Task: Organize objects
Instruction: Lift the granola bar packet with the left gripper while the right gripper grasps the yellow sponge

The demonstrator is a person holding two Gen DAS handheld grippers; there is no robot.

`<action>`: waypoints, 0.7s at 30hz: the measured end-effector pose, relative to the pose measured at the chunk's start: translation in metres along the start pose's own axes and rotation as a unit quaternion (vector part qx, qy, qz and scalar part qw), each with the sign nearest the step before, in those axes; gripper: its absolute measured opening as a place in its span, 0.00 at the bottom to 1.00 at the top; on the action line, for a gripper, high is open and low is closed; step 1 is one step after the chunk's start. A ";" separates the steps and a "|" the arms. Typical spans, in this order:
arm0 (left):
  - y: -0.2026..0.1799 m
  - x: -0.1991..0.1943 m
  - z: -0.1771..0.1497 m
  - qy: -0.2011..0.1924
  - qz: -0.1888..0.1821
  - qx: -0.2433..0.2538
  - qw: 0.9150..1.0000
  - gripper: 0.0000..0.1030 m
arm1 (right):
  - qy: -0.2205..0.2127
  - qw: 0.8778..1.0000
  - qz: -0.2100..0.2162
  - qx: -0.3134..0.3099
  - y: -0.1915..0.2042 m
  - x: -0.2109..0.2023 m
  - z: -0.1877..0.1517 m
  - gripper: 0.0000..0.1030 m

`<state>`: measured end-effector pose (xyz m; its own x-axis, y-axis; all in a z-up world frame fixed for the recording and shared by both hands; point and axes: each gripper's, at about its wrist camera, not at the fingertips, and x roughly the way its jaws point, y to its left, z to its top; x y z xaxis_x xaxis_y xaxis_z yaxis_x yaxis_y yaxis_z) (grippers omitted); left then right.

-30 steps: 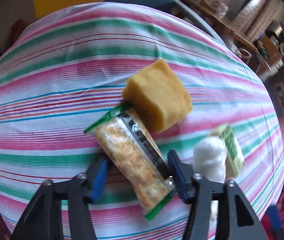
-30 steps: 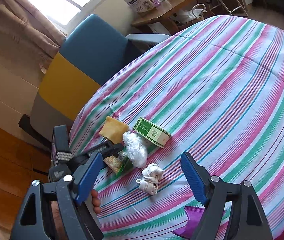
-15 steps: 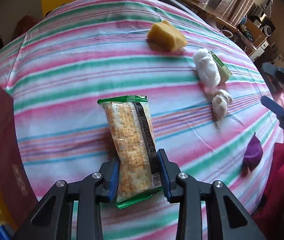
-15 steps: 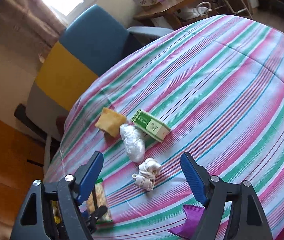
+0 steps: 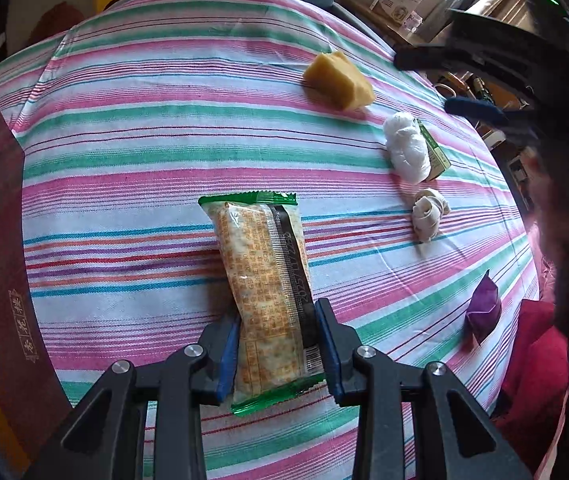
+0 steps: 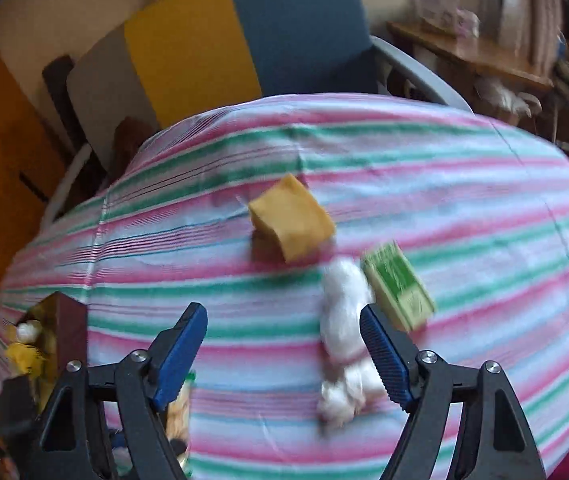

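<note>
Since a second ago the left hand-held gripper [image 5: 278, 354] has clamped the cracker packet [image 5: 266, 280] and drawn it away from the yellow sponge block [image 5: 338, 80], which now lies well apart. The right hand-held gripper [image 6: 284, 354] (jaws wide, holding nothing) has swung over the striped tabletop [image 6: 484, 208], near the white plastic bundle [image 6: 342, 308] and green box [image 6: 398, 290]. A purple wrapper [image 5: 482, 310] lies nearby.

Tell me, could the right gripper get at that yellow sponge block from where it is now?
Probably yes. The right gripper is open and empty, and the yellow sponge block lies uncovered ahead on the striped cloth, with only the white bundle off to one side.
</note>
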<state>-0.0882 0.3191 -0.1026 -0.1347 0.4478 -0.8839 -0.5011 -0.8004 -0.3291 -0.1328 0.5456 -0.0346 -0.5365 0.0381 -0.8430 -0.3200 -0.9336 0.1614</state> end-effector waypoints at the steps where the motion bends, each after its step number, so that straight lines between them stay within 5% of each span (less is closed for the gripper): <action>1: 0.001 -0.001 -0.001 -0.001 -0.003 -0.002 1.000 0.34 | 0.004 1.000 -0.010 -0.007 0.003 0.010 0.010 0.79; 11: 0.008 0.000 0.001 0.003 -0.024 -0.021 0.999 0.34 | 0.062 0.994 -0.072 -0.057 0.012 0.104 0.058 0.93; 12: 0.008 0.000 0.000 0.001 -0.024 -0.021 1.000 0.34 | 0.066 0.994 -0.070 -0.058 0.012 0.112 0.058 0.91; 13: 0.007 0.000 -0.001 0.000 -0.023 -0.020 1.000 0.34 | 0.071 0.993 -0.071 -0.062 0.013 0.118 0.056 0.65; 14: 0.006 0.000 -0.001 -0.001 -0.022 -0.020 1.000 0.34 | 0.074 0.992 -0.078 -0.068 0.014 0.120 0.053 0.58; 21: 0.007 -0.006 -0.001 0.001 -0.029 -0.040 0.999 0.33 | 0.047 0.988 -0.035 -0.145 0.045 0.065 0.012 0.52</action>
<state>-0.0895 0.3105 -0.1000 -0.1054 0.4934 -0.8634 -0.4387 -0.8022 -0.4049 -0.1914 0.5107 -0.0757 -0.4422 0.0863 -0.8928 -0.1098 -0.9931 -0.0416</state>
